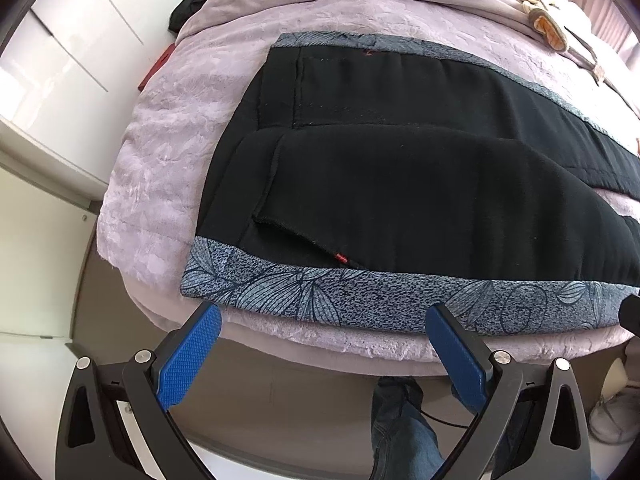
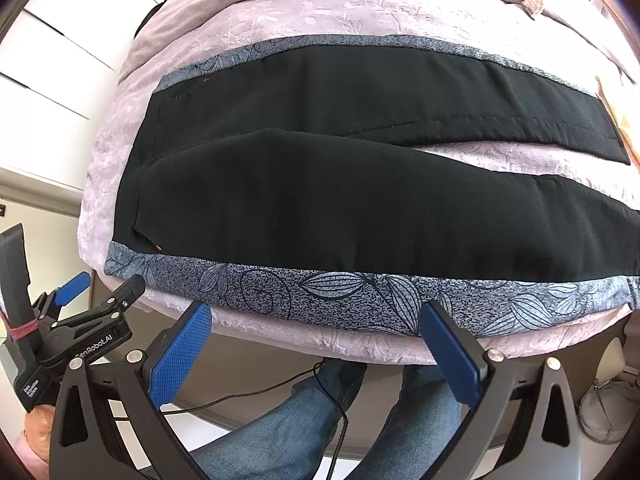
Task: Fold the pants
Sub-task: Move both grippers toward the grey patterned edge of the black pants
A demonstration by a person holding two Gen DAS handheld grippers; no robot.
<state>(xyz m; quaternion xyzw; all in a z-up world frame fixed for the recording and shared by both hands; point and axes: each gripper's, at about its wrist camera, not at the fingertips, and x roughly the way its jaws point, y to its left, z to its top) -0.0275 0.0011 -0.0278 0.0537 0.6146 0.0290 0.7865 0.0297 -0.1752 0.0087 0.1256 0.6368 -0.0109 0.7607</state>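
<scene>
Your left claw (image 1: 324,316) and right claw (image 2: 316,316) hang spread wide and empty beside the black fleece pants with grey leaf-print side bands (image 1: 400,200) on the bed (image 1: 160,152); nothing is folded yet, so pinch the near band edge.

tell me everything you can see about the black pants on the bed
The black pants lie flat across a pale pink bedspread, both legs spread, with a gap opening between them toward the right. The fabric looks matte and soft, with a grey leaf-printed band along each outer side. Seam stitching shows on the far leg, and a small red tag sits by a pocket slit near the waist end on the left. Both grippers, left and right, hover open at the near edge, not touching.
</scene>
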